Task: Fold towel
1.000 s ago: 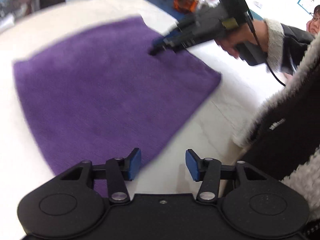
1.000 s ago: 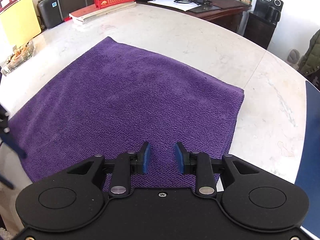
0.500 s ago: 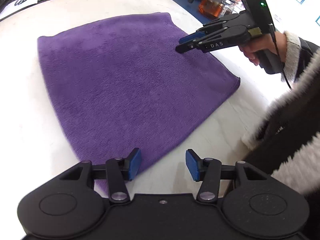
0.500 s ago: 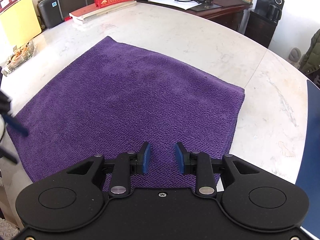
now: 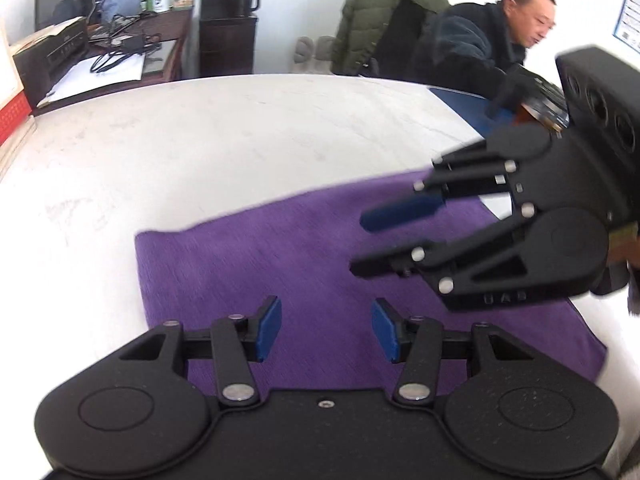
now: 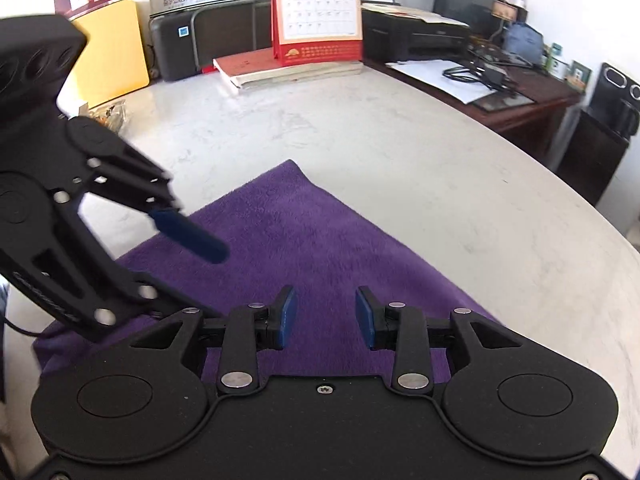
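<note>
A purple towel point(image 5: 256, 264) lies flat on the white marble table point(image 5: 240, 128); it also shows in the right wrist view point(image 6: 304, 240). My left gripper point(image 5: 326, 330) is open and empty, hovering over the towel's near part. My right gripper point(image 6: 326, 317) is open and empty, also over the towel. Each gripper shows in the other's view: the right one point(image 5: 360, 244) at the right of the left wrist view, the left one point(image 6: 200, 272) at the left of the right wrist view, both above the towel with jaws apart.
A seated man point(image 5: 500, 40) leans at the table's far right beside a blue mat point(image 5: 460, 100). A calendar point(image 6: 316, 12), books point(image 6: 280, 68), a printer point(image 6: 208, 40) and a snack dish point(image 6: 108, 112) stand at the table's far edge. A desk point(image 6: 500, 88) stands beyond.
Both grippers have swung and lifted their view, coming close together over the towel's near side. The right gripper's jaws have opened wider. The towel has not moved.
</note>
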Available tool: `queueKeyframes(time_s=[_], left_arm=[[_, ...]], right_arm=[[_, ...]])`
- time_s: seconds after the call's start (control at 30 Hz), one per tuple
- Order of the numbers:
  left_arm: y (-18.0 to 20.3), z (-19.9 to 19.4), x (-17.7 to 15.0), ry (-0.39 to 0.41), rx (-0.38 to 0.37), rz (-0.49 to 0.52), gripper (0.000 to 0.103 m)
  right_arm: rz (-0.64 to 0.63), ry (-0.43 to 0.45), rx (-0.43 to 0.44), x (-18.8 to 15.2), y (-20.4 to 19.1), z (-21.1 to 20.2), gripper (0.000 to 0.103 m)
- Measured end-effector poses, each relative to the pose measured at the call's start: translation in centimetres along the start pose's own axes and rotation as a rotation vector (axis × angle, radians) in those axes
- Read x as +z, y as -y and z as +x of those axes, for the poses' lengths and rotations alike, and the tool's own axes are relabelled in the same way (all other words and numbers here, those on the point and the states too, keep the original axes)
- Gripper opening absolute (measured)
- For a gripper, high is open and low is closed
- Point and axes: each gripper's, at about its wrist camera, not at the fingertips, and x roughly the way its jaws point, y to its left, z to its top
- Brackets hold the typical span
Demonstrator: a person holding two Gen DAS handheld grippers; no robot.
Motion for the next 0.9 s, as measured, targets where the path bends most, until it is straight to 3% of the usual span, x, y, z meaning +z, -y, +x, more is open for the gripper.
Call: queueKeyframes(time_s=[0.2, 0.33, 0.4, 0.47, 0.57, 0.67, 0.77, 0.9], left_arm=[[-1.4, -1.6, -0.5, -0.018, -0.024, 0.012, 0.049], [-1.9, -1.7, 0.4, -0.039, -0.020, -0.001, 0.049], [-2.2, -1.6, 1.6, -0.011, -0.018, 0.008, 0.049], [-2.5, -0.8, 2.9, 0.010, -0.014, 0.013, 0.049], [-3.1, 0.6, 3.9, -0.018, 0.014, 0.009, 0.049], [-3.6, 0.2, 2.7, -0.044, 0.044, 0.015, 0.049], [-4.0, -1.6, 0.4, -0.068, 0.073, 0.016, 0.049], [-4.2, -4.6, -3.6, -0.132, 0.125, 0.014, 0.049]], right_arm=[[0.127, -0.013, -0.062, -2.4, 5.4, 0.0, 0.032], [0.296, -0.002, -0.191, -5.1, 10.7, -2.9, 0.031], [0.360, 0.008, -0.240, -5.6, 12.1, -4.0, 0.028], [0.352, 0.038, -0.245, -5.2, 11.6, -4.5, 0.029], [0.295, 0.065, -0.158, -3.6, 9.1, -3.3, 0.029], [0.221, 0.042, -0.104, -2.8, 6.7, -1.7, 0.027], [0.218, 0.010, -0.139, -3.6, 6.7, -1.8, 0.027], [0.276, -0.032, -0.238, -6.7, 8.4, -4.9, 0.028]])
